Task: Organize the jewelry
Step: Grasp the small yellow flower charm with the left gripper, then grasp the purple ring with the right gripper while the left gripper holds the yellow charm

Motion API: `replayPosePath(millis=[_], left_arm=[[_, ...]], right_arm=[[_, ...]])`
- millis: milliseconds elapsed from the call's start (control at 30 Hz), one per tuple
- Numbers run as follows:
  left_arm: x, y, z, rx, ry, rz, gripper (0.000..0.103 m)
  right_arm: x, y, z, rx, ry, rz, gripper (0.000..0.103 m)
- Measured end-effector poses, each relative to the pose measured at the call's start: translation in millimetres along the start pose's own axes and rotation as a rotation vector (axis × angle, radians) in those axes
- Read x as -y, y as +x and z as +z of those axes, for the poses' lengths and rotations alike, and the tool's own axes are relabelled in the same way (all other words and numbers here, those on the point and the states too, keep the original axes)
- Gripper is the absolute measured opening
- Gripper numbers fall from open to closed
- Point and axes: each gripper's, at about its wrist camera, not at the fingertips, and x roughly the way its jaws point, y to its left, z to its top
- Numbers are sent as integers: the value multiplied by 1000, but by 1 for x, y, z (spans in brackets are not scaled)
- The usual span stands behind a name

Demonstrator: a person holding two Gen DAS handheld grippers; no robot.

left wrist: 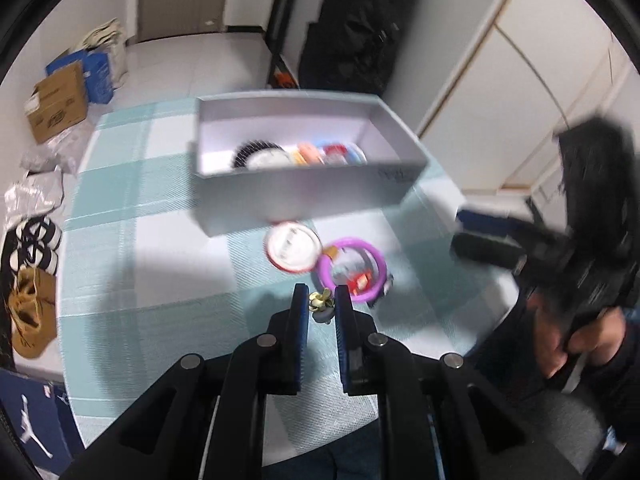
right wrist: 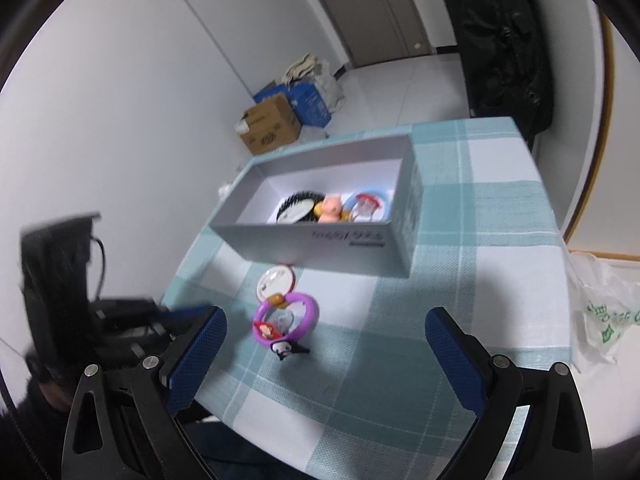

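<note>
My left gripper is shut on a small gold flower-shaped trinket, held above the checked cloth. Just beyond it lie a purple ring case and a round red-rimmed case. Behind them stands a grey open box with several round cases and a black bristly piece inside. My right gripper is open and empty, near the table's front edge, with the purple ring case, a small black figure clip and the red-rimmed case ahead of it. The grey box is farther back.
The table has a teal and white checked cloth. Cardboard boxes and bags sit on the floor by the wall. A plastic bag hangs at the table's right. Shoes lie on the floor at left.
</note>
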Motion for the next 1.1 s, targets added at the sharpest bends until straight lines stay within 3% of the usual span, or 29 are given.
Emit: replayPosePath(millis=[267, 500, 700, 833, 933, 1033, 1100], left_arm=[[-11, -21, 7, 143, -87, 7, 8], [-23, -28, 9, 184, -114, 40, 8], [-33, -35, 12, 209, -157, 25, 8], [-41, -34, 13, 216, -193, 29, 8], [-46, -32, 14, 214, -217, 25, 8], [-48, -31, 14, 213, -224, 37, 8], [-49, -30, 15, 211, -229, 46, 8]], right_arm=[[-25, 29, -8, -79, -118, -18, 100], [-44, 47, -13, -100, -224, -33, 100], [-53, 57, -15, -103, -270, -60, 98], [-57, 63, -14, -100, -296, -72, 90], [-58, 70, -15, -122, -304, -66, 74], [-60, 71, -16, -118, -327, -89, 69], [-61, 71, -16, -116, -342, -111, 60]])
